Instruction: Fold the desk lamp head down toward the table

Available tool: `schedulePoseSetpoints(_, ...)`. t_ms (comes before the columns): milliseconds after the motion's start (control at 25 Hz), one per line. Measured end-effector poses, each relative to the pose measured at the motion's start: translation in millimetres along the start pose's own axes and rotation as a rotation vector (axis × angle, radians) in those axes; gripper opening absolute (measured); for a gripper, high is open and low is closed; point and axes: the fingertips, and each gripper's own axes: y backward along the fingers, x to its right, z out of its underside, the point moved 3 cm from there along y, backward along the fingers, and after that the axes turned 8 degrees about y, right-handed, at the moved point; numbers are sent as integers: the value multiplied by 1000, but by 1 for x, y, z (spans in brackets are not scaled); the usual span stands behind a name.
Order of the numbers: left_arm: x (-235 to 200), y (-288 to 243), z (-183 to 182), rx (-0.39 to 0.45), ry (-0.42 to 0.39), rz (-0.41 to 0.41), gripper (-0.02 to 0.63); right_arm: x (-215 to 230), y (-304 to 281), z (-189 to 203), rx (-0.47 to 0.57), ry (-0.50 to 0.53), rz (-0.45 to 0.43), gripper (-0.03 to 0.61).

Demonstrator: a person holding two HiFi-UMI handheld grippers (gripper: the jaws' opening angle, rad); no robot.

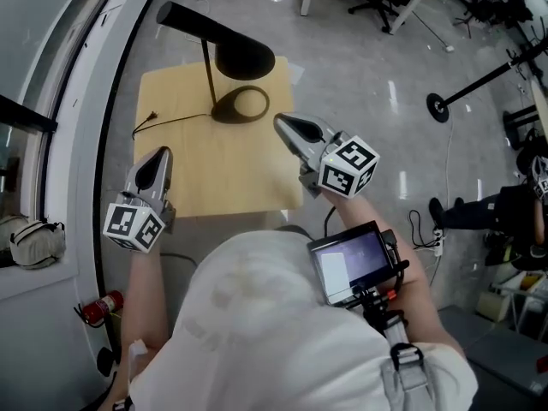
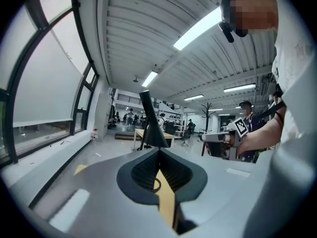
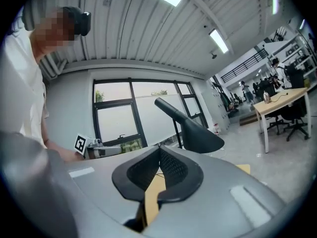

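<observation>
A black desk lamp stands at the far end of a small wooden table (image 1: 214,174). Its cone head (image 1: 244,55) hangs above the round ring base (image 1: 241,105), on a thin upright stem (image 1: 208,74). My left gripper (image 1: 160,157) is shut over the table's left side, apart from the lamp, with nothing in it. My right gripper (image 1: 285,125) is shut and empty near the table's right edge, just right of the base. In the left gripper view the lamp (image 2: 151,129) rises beyond the closed jaws. The right gripper view shows the lamp head (image 3: 199,133) close ahead.
The lamp's cable (image 1: 169,123) runs off the table's left edge. A curved window wall lies on the left, with a white bag (image 1: 34,240) and a red extinguisher (image 1: 101,306) by it. A black floor stand (image 1: 442,107) and office chairs are on the right.
</observation>
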Motion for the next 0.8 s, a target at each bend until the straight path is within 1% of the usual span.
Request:
schedulePoseSetpoints(80,12,1,16,-25,5,37,2,-11,6,8,2,8,7,12)
schedulePoseSetpoints(200,24,4,28,-43,-3,81,2,-26,7,10,0,24,7,12)
schedulePoseSetpoints(360,34,9,38,-52,16,108,2,-45,13,16,14,12,12,12)
schedulePoseSetpoints(560,43,19,48,-71,21,142,2,-67,18,28,-4,3,22,12)
schedulePoseSetpoints(800,51,23,55,-78,31,158,2,-74,23,28,-19,9,30,12)
